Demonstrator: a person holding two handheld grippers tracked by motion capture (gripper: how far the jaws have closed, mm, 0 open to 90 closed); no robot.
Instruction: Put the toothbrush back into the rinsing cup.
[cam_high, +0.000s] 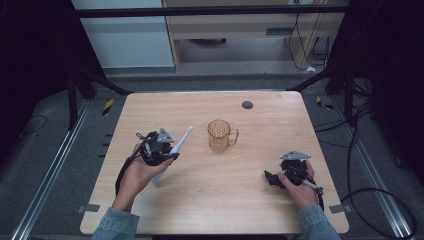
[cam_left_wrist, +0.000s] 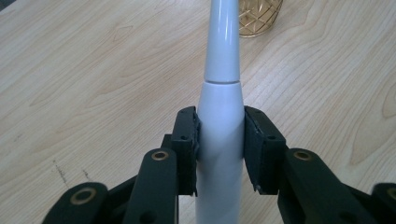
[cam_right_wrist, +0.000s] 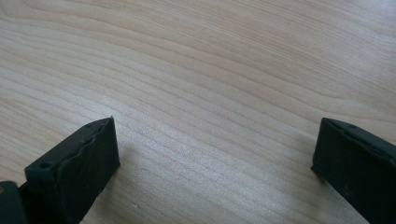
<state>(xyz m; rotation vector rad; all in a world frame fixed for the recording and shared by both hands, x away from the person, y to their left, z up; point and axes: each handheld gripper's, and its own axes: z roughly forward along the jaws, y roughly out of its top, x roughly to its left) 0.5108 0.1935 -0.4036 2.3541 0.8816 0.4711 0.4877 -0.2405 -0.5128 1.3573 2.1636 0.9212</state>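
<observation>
On the left of the high view, the left tool (cam_high: 167, 152) sits in the person's left hand (cam_high: 136, 172) above the wooden surface (cam_high: 200, 200). It is pinching a white electric toothbrush (cam_high: 175, 150). In the left gripper view its two black pads press against either side of the brush's thick handle, and the narrower neck runs on ahead toward the base of the cup. In the high view the toothbrush slants, its thin end pointing up and to the right toward the cup, its thick end low near the hand.

Near the middle of the surface stands an amber glass cup (cam_high: 219, 135), upright, its handle turned to the right, apart from the brush tip. Beyond it, near the far edge, lies a small dark round disc (cam_high: 247, 105).

On the right, the right tool (cam_high: 272, 178) rests low in the person's right hand (cam_high: 300, 187). Its jaws are spread wide over bare wood, nothing between them.
</observation>
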